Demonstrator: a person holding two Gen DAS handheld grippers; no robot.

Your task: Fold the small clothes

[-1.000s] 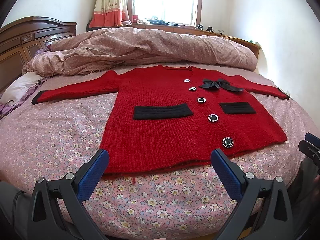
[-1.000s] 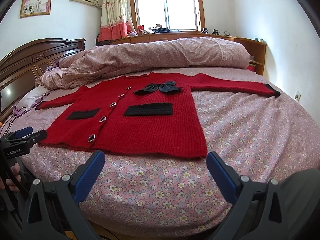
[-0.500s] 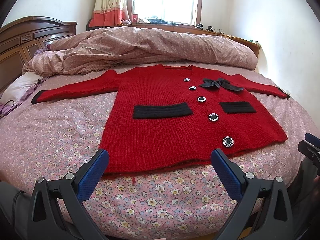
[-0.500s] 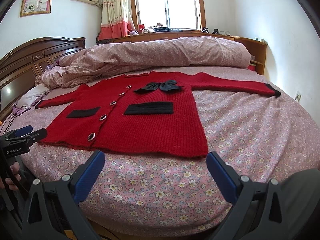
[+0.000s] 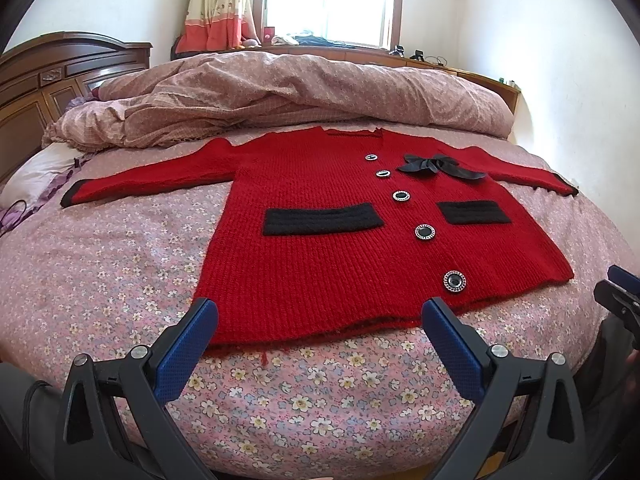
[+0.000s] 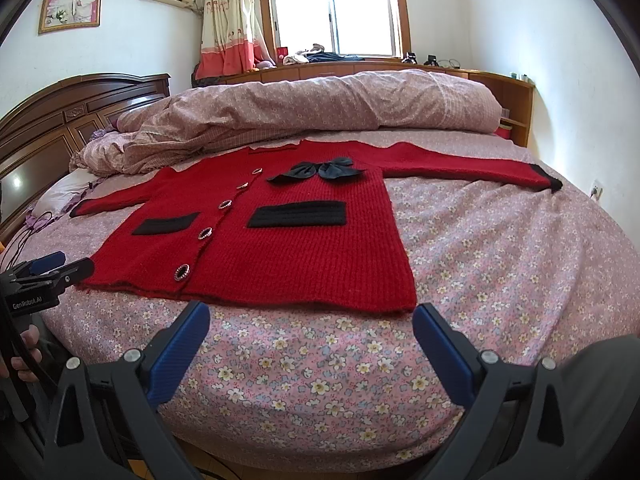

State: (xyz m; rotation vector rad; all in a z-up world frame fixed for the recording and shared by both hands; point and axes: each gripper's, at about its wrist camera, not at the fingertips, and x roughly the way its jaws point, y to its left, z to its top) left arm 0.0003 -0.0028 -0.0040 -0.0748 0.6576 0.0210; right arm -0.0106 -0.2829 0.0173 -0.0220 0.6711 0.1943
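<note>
Red cardigan [image 5: 360,240] lies flat and unfolded on the bed [image 5: 100,264], both my left tongs [image 5: 320,312] and right tongs [image 6: 312,312] spread wide, holding nothing.

Daylight floods in from the window [image 6: 336,8] at twelve o'clock, which is blown out to white in the left wrist view. The room is bright and evenly lit; shadows on the bed [image 5: 100,264] are soft and faint. Both views are sharp at the centre, with strong fisheye bending at the rims and black vignette corners. The headboard [image 6: 24,172] carries a small glare spot at nine o'clock.
</note>
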